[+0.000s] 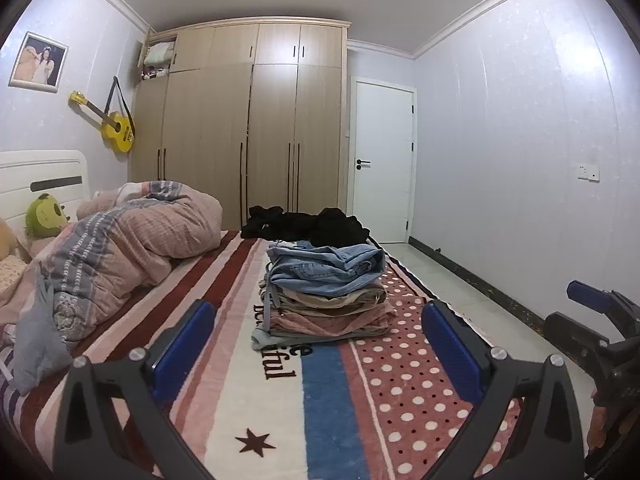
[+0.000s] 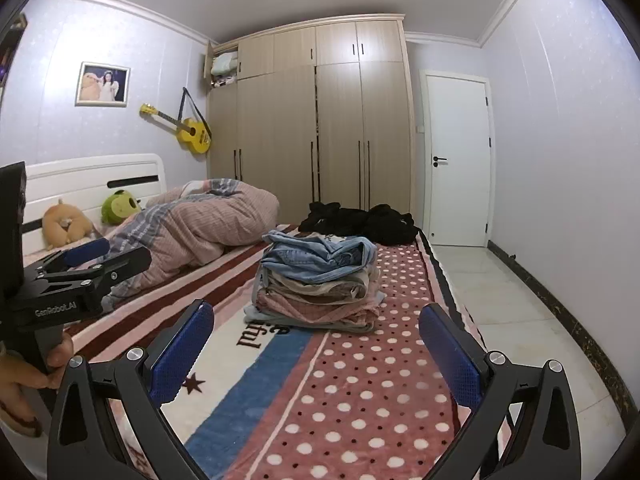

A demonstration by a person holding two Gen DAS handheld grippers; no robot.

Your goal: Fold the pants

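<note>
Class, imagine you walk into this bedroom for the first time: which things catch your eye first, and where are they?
The eye lands first on the stack of folded pants in the middle of the striped and dotted blanket, light blue denim on top. Behind it, at the bed's far edge, lies a heap of black clothes. A yellow guitar hangs on the left wall beside the wardrobe.

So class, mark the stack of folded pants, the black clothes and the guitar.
stack (image 1: 326, 300), left wrist view, middle layers.
black clothes (image 1: 308, 226), left wrist view, middle of the heap.
guitar (image 2: 194, 133), right wrist view, yellow body.
</note>
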